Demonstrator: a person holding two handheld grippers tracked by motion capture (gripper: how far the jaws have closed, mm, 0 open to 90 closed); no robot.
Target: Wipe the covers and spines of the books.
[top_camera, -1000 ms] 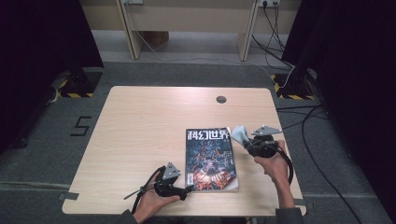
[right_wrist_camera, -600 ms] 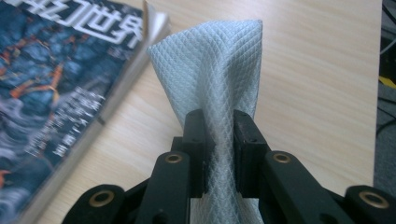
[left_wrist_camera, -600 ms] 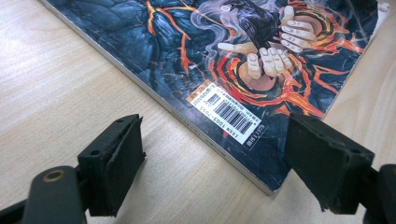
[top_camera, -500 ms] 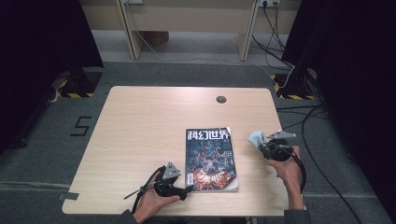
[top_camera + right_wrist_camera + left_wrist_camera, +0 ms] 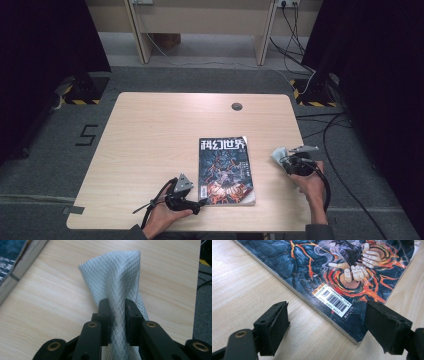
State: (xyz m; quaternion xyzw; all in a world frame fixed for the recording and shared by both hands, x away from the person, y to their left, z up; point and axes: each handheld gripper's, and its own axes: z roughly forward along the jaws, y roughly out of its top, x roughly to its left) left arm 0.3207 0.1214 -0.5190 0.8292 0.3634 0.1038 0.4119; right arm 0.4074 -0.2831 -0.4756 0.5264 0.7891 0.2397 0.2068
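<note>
A magazine point(image 5: 225, 170) with a dark cover of red-orange art lies flat on the wooden table point(image 5: 150, 145). My left gripper point(image 5: 200, 204) rests at the magazine's near left corner. Its jaws stand open, with the corner and barcode of the magazine point(image 5: 337, 300) just ahead of them and nothing pressed. To the right of the magazine, my right gripper point(image 5: 281, 159) is shut on a pale grey quilted cloth point(image 5: 278, 153). In the right gripper view the cloth point(image 5: 115, 277) rises bunched from between the pads point(image 5: 105, 315) over bare wood.
A round cable hole point(image 5: 236, 106) sits near the table's far edge. Cables point(image 5: 310, 80) run over the grey carpet to the right. A desk frame point(image 5: 200, 20) stands behind the table. The magazine's page edge point(image 5: 17, 267) shows at the upper left of the right gripper view.
My right gripper has carried the cloth from the magazine's right edge out to the right and lower toward the table. The left gripper and the magazine have stayed put.
</note>
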